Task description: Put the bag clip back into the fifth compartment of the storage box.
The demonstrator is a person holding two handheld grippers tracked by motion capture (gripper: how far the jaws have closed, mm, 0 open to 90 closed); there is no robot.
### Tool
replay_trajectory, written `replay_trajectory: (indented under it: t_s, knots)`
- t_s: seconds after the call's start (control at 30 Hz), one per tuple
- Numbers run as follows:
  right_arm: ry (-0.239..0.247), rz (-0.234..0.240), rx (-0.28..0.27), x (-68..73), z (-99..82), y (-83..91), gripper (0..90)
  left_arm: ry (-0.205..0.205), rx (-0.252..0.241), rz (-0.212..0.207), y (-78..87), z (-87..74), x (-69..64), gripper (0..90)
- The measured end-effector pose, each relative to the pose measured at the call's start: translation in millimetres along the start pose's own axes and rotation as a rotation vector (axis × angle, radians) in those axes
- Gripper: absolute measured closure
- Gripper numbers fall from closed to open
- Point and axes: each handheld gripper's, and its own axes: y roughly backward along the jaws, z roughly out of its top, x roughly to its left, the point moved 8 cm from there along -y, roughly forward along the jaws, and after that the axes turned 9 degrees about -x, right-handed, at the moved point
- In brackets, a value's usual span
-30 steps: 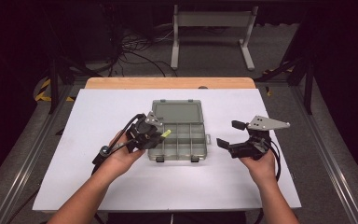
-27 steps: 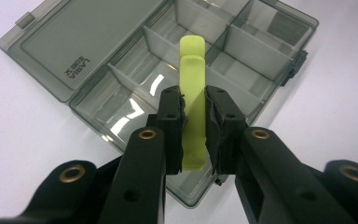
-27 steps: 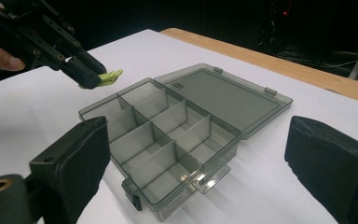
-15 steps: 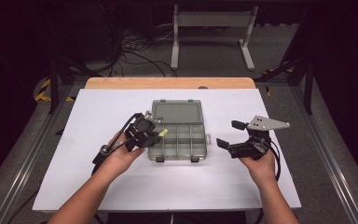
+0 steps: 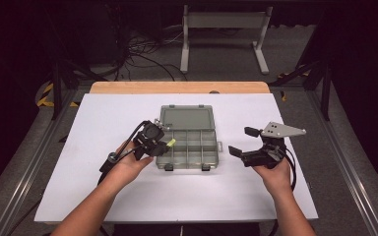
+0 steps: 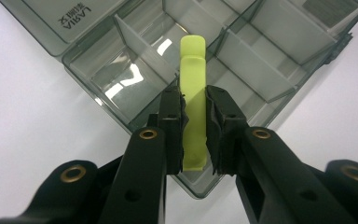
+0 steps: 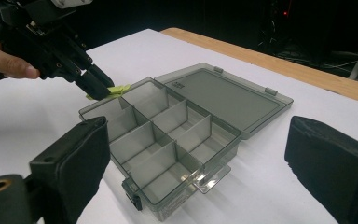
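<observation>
Left gripper (image 5: 161, 146): angled down toward the box's left front corner, jaws clamped on the yellow-green clip (image 6: 192, 100).
Clip: above the smoky compartment box's (image 5: 211, 156) left front compartment, mid-table.
Right gripper (image 5: 244, 142): level, right of the box, jaws wide apart, holding nothing.
Change: left gripper barely shifted; right gripper unmoved.
</observation>
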Motion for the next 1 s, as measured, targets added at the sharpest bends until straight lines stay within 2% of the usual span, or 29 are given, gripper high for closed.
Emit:
replay_trajectory:
  t_s: [0.63,1.0]
  knots:
    - [0.003,-0.001,0.002,0.2,-0.1,0.0,7.1,0.046,0.062,-0.007,-8.6,-9.6,3.4,77.3]
    - [-0.001,0.004,0.004,0.4,-0.6,-0.7,7.1,0.081,0.079,-0.015,-11.9,-13.1,4.1,77.2]
